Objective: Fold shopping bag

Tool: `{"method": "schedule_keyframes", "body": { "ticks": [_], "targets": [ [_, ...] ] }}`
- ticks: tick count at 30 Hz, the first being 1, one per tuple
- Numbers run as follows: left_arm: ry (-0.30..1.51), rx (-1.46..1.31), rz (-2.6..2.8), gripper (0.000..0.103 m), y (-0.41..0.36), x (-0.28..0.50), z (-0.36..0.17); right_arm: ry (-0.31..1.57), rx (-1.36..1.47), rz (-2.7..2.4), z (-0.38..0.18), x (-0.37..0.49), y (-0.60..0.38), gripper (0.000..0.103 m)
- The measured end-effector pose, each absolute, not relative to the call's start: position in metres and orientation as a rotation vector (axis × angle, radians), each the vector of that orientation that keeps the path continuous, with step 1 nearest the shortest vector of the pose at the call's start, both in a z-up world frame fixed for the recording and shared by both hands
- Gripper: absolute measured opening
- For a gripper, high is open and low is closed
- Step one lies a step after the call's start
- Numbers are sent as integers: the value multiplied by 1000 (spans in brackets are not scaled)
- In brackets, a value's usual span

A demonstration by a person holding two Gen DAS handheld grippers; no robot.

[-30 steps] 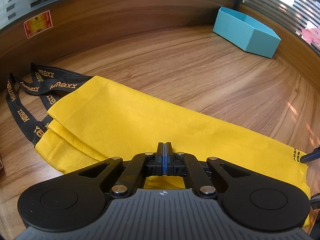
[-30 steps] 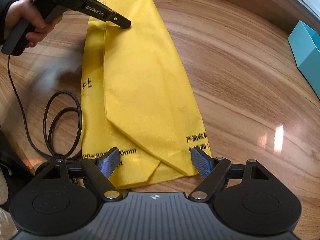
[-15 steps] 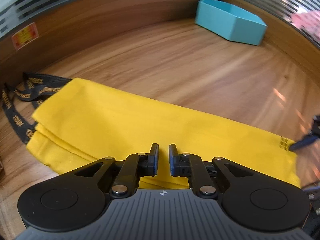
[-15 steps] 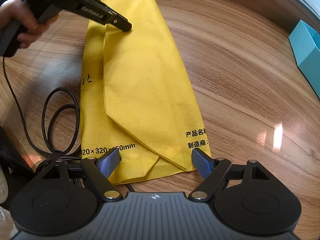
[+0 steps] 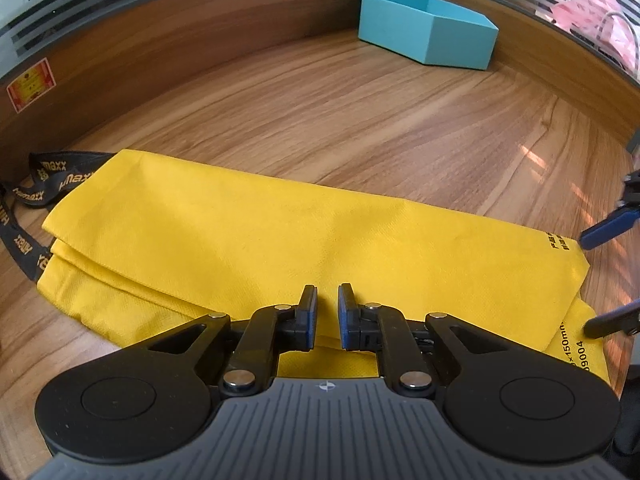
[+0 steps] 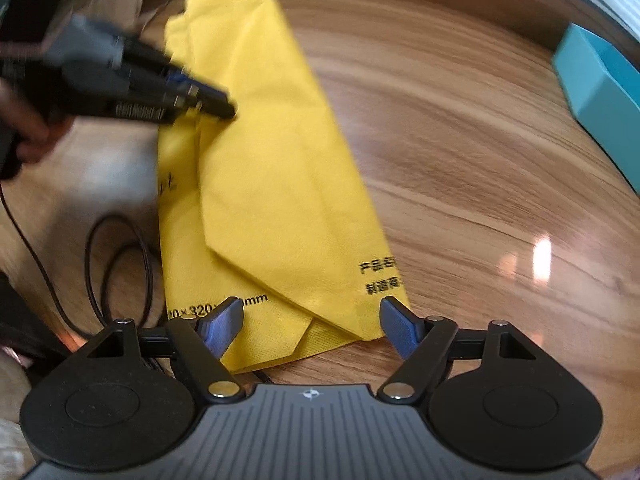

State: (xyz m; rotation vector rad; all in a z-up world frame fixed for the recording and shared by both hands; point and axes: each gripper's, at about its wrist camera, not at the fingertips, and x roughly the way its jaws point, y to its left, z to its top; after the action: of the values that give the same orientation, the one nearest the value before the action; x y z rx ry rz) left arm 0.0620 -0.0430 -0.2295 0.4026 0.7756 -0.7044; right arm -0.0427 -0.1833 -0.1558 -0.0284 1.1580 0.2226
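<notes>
The yellow shopping bag (image 5: pixel 280 240) lies flat on the wooden table, folded lengthwise into a long strip, with its black printed handles (image 5: pixel 36 184) at the left end. My left gripper (image 5: pixel 327 292) hovers over the near long edge, its jaws a small gap apart with nothing pinched. In the right wrist view the left gripper (image 6: pixel 224 106) rests its tips on the fold of the bag (image 6: pixel 272 184). My right gripper (image 6: pixel 312 308) is wide and closing, straddling the bag's printed bottom end without touching it; its blue fingers (image 5: pixel 604 232) show at the right edge.
A teal open box (image 5: pixel 424 36) stands at the far side by the wooden wall. A pink bag (image 5: pixel 592 16) sits beyond the table edge. A black cable (image 6: pixel 116 264) loops on the table left of the bag. A hand (image 6: pixel 28 132) holds the left gripper.
The left jaws went from shut to slightly parted. The left gripper slid along the bag's edge toward the right gripper. The right gripper stayed in place, its fingers coming in slightly.
</notes>
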Motion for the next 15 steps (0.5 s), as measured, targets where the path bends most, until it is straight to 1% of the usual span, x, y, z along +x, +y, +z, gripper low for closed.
{"method": "schedule_keyframes", "body": {
  "ticks": [5, 10, 15],
  "targets": [
    [763, 415, -706, 13, -45, 61, -230, 1135, 59, 152, -145, -56, -200, 82],
    [754, 431, -708, 14, -46, 61, -230, 1125, 60, 114, -144, -63, -212, 82],
    [749, 433, -702, 14, -47, 59, -231, 1092, 17, 135, -140, -52, -211, 80]
  ]
}}
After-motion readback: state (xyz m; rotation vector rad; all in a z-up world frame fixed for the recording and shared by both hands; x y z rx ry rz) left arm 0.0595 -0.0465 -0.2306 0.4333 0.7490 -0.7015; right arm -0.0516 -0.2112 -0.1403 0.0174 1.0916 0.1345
